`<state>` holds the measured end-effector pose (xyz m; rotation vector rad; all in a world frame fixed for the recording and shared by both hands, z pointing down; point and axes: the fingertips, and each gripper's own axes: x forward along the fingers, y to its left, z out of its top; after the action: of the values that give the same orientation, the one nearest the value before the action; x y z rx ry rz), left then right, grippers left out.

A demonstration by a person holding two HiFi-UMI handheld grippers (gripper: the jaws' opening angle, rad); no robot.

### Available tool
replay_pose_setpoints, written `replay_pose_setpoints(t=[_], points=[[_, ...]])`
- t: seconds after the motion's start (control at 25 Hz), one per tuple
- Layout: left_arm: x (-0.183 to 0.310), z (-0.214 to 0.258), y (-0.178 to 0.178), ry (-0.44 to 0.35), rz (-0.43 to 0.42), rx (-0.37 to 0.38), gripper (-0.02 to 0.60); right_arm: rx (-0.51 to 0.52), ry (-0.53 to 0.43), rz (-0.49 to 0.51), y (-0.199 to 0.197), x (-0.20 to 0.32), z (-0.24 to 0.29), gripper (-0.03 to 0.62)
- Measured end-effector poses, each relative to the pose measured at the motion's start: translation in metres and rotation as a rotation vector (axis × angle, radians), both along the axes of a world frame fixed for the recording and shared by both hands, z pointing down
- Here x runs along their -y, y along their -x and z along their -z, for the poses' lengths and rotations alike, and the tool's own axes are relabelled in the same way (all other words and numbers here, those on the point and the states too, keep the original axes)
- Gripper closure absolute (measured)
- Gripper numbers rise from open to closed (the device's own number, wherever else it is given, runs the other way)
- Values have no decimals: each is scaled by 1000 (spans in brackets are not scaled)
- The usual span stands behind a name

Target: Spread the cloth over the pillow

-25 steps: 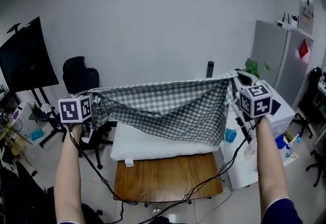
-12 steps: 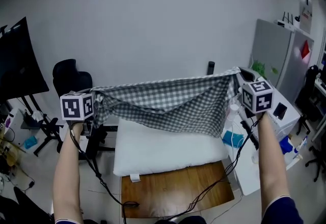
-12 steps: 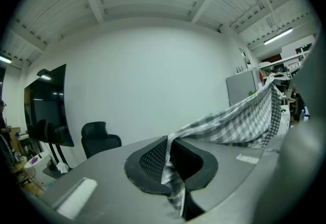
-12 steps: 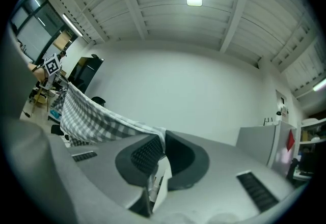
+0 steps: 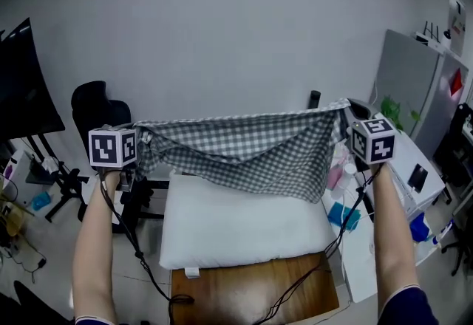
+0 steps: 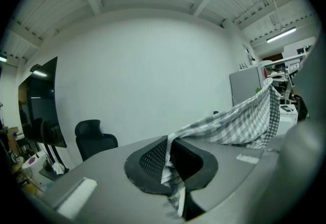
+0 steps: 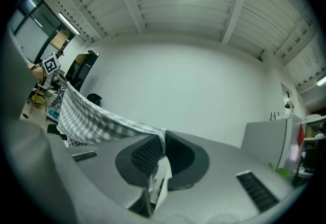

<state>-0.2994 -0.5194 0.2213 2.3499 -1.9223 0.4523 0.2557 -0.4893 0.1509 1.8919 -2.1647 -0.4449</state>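
Observation:
A grey-and-white checked cloth (image 5: 247,150) hangs stretched in the air between my two grippers, sagging in the middle above the far edge of a white pillow (image 5: 240,224). The pillow lies on a brown wooden table (image 5: 251,294). My left gripper (image 5: 142,146) is shut on the cloth's left corner (image 6: 170,167), pinched between its black pads. My right gripper (image 5: 341,115) is shut on the right corner (image 7: 159,154). In the left gripper view the cloth (image 6: 239,123) runs off to the right; in the right gripper view the cloth (image 7: 89,116) runs off to the left.
A black office chair (image 5: 96,109) and a dark screen (image 5: 22,83) stand at the left. A white side table (image 5: 369,242) with small items and a grey cabinet (image 5: 414,87) are at the right. Cables (image 5: 148,272) hang from both grippers over the table.
The view has shifted forward: the pillow now fills more of the frame and less wood shows. Both grippers still hold the cloth taut at about the same height.

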Motion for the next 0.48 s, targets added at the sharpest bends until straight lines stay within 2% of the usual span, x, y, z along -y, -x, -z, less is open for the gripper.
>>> replay_pose_setpoints(t=[0.2, 0.48], points=[[26, -4, 2, 18, 18, -13, 565, 3, 0, 10, 2, 35, -3, 572], [60, -12, -1, 35, 35, 17, 565, -7, 10, 0, -1, 76, -10, 571]])
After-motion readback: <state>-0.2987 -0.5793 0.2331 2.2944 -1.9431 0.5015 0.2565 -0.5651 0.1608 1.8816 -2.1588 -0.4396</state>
